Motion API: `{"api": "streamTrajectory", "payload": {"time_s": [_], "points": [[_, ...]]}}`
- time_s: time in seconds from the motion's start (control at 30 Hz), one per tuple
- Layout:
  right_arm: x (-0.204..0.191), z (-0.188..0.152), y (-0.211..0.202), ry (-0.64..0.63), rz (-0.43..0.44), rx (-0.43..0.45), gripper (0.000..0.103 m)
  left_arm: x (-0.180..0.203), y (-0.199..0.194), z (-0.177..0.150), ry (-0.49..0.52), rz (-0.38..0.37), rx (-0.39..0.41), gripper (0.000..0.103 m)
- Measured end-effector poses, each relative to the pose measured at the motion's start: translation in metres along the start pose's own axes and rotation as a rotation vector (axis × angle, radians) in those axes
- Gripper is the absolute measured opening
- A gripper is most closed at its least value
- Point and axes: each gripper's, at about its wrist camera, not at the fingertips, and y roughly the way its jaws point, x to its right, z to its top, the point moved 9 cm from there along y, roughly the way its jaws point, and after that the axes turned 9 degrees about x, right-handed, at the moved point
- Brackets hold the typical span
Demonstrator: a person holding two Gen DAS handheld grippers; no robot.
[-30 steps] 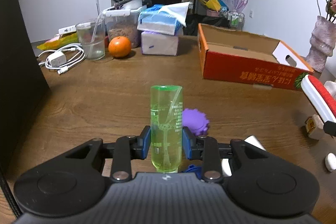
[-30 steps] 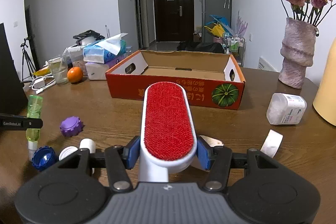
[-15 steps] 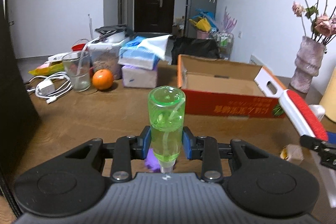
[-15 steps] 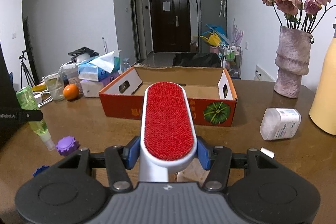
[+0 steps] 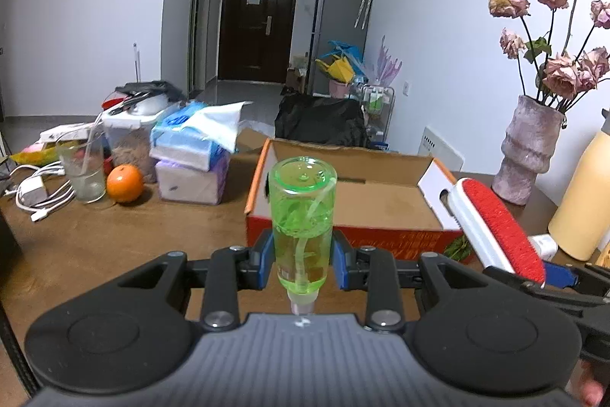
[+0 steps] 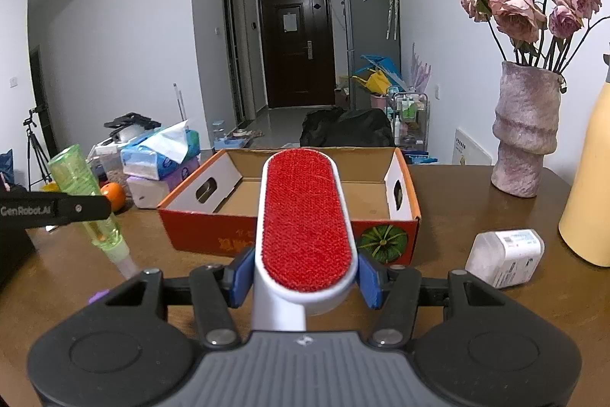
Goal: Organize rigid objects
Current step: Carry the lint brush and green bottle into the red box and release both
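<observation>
Your left gripper (image 5: 303, 264) pinches the green bottle (image 5: 303, 216), your right gripper (image 6: 305, 279) the brush (image 6: 305, 216); both heading for the box (image 6: 267, 231) at twelve o'clock, they could collide.

Left gripper (image 5: 303, 264) clamps green bottle (image 5: 303, 212) at frame centre, neck down. Open box (image 5: 354, 201) on tabletop (image 5: 114, 239) behind. Lint brush (image 5: 495, 220) at right, held by right gripper (image 5: 549, 279).
</observation>
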Motion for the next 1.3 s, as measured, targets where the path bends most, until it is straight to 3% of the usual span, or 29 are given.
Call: {"api": "streamTrajectory", "payload": {"time_s": [0.63,0.97,1.3], "points": [[0.03,0.031,0.064,0.069,-0.027,-0.012,0.055,0.039,0.069,0.03,-0.032,0.031,0.054,0.032],[0.038,0.051,0.102,0.105,-0.04,-0.001,0.055,0.038,0.108,0.042,-0.04,0.069,0.071,0.032],[0.042,0.054,0.144,0.108,-0.062,-0.057,0.055,0.03,0.15,0.041,-0.045,0.093,0.052,0.032]]}}
